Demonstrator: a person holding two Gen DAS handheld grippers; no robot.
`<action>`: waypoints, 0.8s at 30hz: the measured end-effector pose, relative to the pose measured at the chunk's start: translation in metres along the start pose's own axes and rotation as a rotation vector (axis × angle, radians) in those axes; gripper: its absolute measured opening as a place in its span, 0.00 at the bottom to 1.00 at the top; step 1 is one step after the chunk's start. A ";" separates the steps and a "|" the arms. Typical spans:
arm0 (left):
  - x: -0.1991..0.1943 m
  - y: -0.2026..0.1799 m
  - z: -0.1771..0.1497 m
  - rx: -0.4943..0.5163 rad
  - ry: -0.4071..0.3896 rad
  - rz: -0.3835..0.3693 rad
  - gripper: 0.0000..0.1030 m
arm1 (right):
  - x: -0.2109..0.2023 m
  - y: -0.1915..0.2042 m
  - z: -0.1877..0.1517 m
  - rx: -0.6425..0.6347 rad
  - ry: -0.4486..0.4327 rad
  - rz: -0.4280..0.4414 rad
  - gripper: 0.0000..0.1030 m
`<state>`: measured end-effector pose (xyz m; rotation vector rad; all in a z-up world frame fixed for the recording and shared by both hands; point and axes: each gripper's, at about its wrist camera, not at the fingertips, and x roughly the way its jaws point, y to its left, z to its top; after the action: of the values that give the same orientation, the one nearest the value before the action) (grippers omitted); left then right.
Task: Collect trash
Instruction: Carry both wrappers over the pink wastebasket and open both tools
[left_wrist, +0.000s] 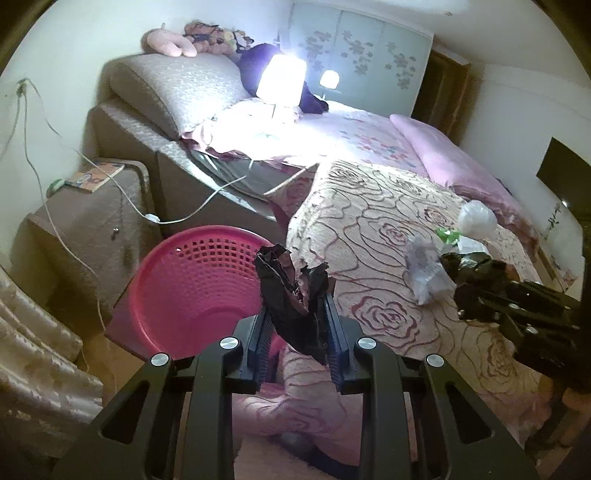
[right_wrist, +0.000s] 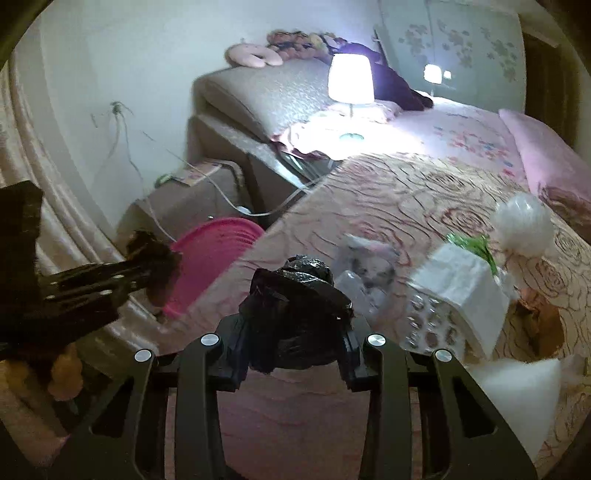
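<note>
The left gripper (left_wrist: 295, 317) clamps crumpled dark paper (left_wrist: 291, 284); the right gripper (right_wrist: 295, 332) pinches a wadded black bag (right_wrist: 295, 295). Both look light and squashy, best held mid-bulk.

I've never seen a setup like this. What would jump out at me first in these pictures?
Probably the glowing lamp standing on the bed near its headboard, and the bright pink basket on the floor beside the bed. Then the two black claws: the left gripper pinches crumpled dark paper near the basket, while the right gripper clamps a black bag above the bedspread.
</note>
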<state>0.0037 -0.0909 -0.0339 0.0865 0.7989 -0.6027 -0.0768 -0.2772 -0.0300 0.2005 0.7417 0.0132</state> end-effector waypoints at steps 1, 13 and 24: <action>-0.001 0.003 0.002 -0.006 -0.006 0.010 0.24 | -0.001 0.003 0.002 -0.006 -0.003 0.005 0.36; -0.003 0.052 0.016 -0.082 -0.028 0.143 0.24 | 0.052 0.032 0.047 -0.067 0.009 -0.016 0.36; 0.021 0.073 0.023 -0.095 0.010 0.213 0.24 | 0.102 0.058 0.074 -0.077 0.050 0.029 0.36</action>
<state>0.0691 -0.0466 -0.0433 0.0863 0.8152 -0.3626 0.0518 -0.2253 -0.0341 0.1377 0.7867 0.0746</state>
